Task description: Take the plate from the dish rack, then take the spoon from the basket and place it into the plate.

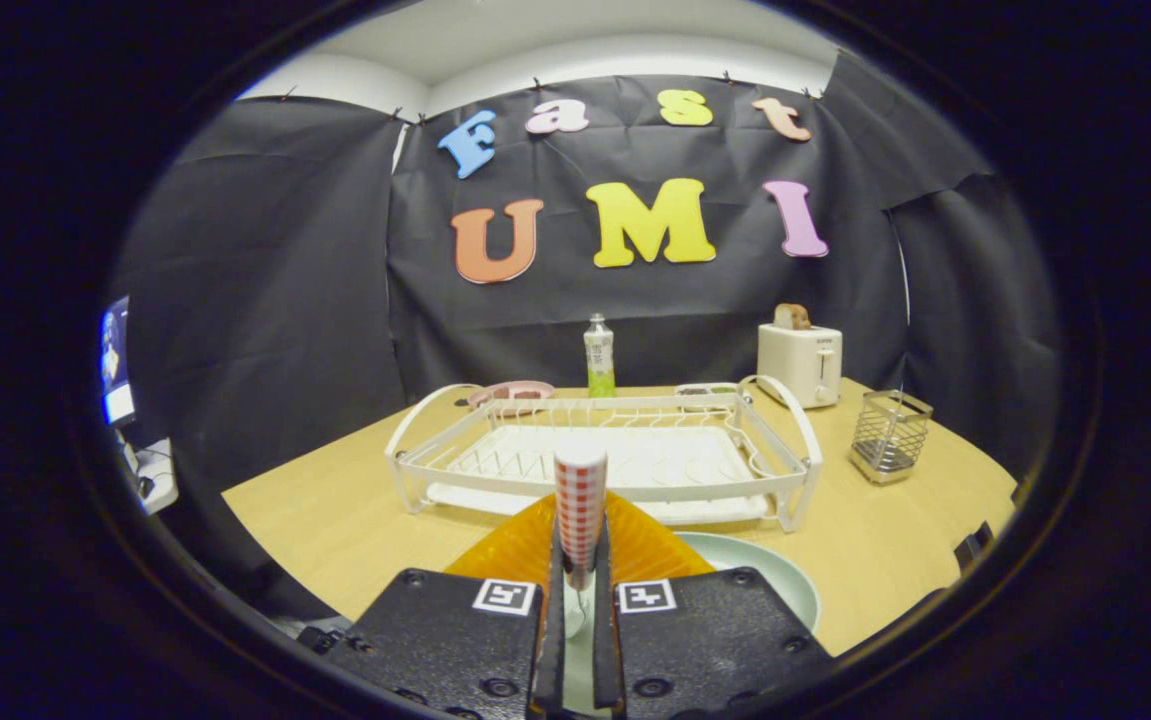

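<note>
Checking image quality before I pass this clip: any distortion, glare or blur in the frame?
Gripper view: strong fisheye bending bows the white wire dish rack and light wooden table edges; lighting even, no harsh glare; the claw, shut on the red-checked spoon handle, looks slightly soft up close; the white toaster stays sharp.

Gripper (580, 575): fingers closed on the spoon (580, 505), its checked handle upright between them.
Plate (765, 570): on the table (335, 510), just under the fingers.
Rack (605, 465): beyond the spoon.
Basket (890, 435): right of the rack.
Toaster (801, 362), bottle (599, 357): behind the rack.
</note>
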The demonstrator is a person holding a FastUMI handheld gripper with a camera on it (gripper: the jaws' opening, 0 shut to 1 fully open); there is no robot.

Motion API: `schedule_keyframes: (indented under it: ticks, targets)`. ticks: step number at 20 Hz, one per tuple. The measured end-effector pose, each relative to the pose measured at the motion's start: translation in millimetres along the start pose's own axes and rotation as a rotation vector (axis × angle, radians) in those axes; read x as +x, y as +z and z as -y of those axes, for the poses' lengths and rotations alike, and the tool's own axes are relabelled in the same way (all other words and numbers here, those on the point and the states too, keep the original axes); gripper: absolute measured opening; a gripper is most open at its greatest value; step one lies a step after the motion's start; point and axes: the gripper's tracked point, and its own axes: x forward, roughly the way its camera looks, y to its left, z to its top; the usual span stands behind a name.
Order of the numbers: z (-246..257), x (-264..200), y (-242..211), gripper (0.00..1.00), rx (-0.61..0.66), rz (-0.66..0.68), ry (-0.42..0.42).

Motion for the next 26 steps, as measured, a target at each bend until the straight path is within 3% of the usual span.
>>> schedule_keyframes:
  ticks: [5, 7, 11, 14, 26]
  targets:
    - [13, 1, -4, 0.19, 0.013, -0.032, -0.026]
    - [16, 5, -5, 0.25, 0.004, -0.057, -0.018]
    - [45, -2, 2, 0.68, 0.037, -0.068, -0.111]
    - [59, -10, 12, 0.99, 0.075, -0.048, -0.126]
    - [106, -96, 86, 1.00, -0.031, 0.099, -0.247]
